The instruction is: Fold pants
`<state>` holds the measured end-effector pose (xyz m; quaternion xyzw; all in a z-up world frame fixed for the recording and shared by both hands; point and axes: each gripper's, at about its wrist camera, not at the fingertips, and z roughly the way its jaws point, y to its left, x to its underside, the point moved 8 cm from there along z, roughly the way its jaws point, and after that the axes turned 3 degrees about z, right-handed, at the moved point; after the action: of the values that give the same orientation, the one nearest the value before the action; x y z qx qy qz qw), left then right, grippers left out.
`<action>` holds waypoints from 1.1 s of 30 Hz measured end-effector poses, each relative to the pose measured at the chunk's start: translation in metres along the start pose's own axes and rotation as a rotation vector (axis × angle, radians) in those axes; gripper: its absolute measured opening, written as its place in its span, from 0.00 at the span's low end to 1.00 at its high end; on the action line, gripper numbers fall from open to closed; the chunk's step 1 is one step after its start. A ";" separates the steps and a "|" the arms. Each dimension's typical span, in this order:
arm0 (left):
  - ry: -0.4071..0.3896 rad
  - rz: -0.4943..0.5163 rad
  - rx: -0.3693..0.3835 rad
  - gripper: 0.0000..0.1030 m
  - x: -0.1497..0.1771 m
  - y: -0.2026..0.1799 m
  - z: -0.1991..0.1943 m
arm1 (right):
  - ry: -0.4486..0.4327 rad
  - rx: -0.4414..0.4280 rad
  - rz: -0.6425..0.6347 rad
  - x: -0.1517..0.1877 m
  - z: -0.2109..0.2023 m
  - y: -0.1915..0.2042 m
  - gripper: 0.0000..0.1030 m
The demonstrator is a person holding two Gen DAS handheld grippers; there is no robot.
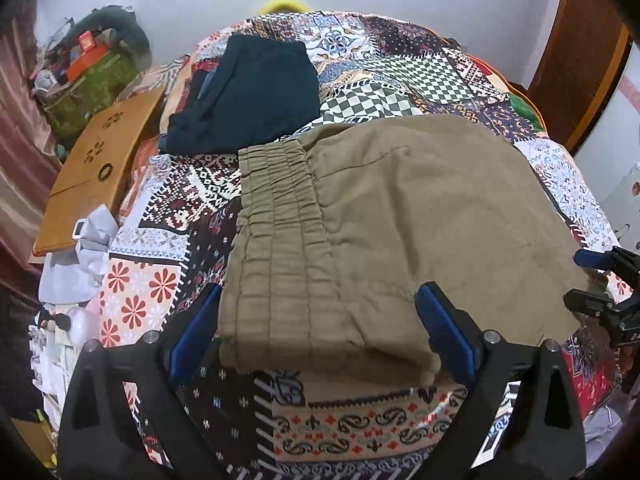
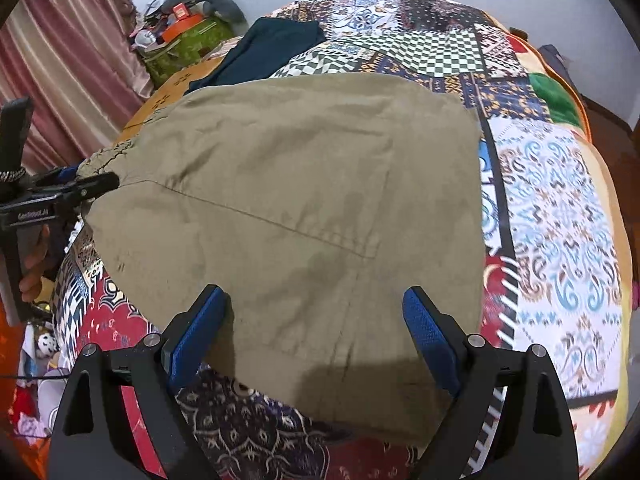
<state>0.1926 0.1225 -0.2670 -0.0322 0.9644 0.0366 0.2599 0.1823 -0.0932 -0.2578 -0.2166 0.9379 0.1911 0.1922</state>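
Note:
The khaki pants (image 1: 400, 216) lie folded flat on the patchwork bedspread (image 1: 160, 280), elastic waistband (image 1: 276, 184) toward the left. My left gripper (image 1: 320, 308) is open, jaws wide apart, hovering over the near waistband corner and holding nothing. In the right wrist view the same pants (image 2: 296, 208) fill the middle. My right gripper (image 2: 316, 308) is open above their near edge, empty. The left gripper also shows at the left edge of the right wrist view (image 2: 72, 188), and the right gripper at the right edge of the left wrist view (image 1: 600, 280).
A folded dark teal garment (image 1: 248, 96) lies on the bed behind the pants. A wooden lap table (image 1: 96, 160) and a cluttered green box (image 1: 88, 88) stand left of the bed. White clutter (image 1: 76, 256) lies by the bed's left edge. A wooden door (image 1: 580, 60) is at the right.

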 end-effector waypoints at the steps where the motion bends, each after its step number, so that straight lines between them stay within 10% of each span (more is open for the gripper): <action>1: -0.008 0.002 -0.005 0.95 0.001 -0.001 -0.003 | -0.003 0.004 0.002 0.001 -0.001 0.000 0.86; 17: -0.083 -0.195 0.064 0.94 0.005 0.023 -0.050 | -0.261 0.000 -0.078 -0.053 -0.048 0.056 0.86; 33: 0.051 -0.318 0.369 0.96 0.038 -0.011 -0.010 | -0.076 -0.028 -0.117 -0.024 0.015 0.066 0.87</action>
<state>0.1559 0.1089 -0.2775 -0.1365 0.9438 -0.1823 0.2395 0.1750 -0.0233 -0.2414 -0.2664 0.9128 0.2008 0.2358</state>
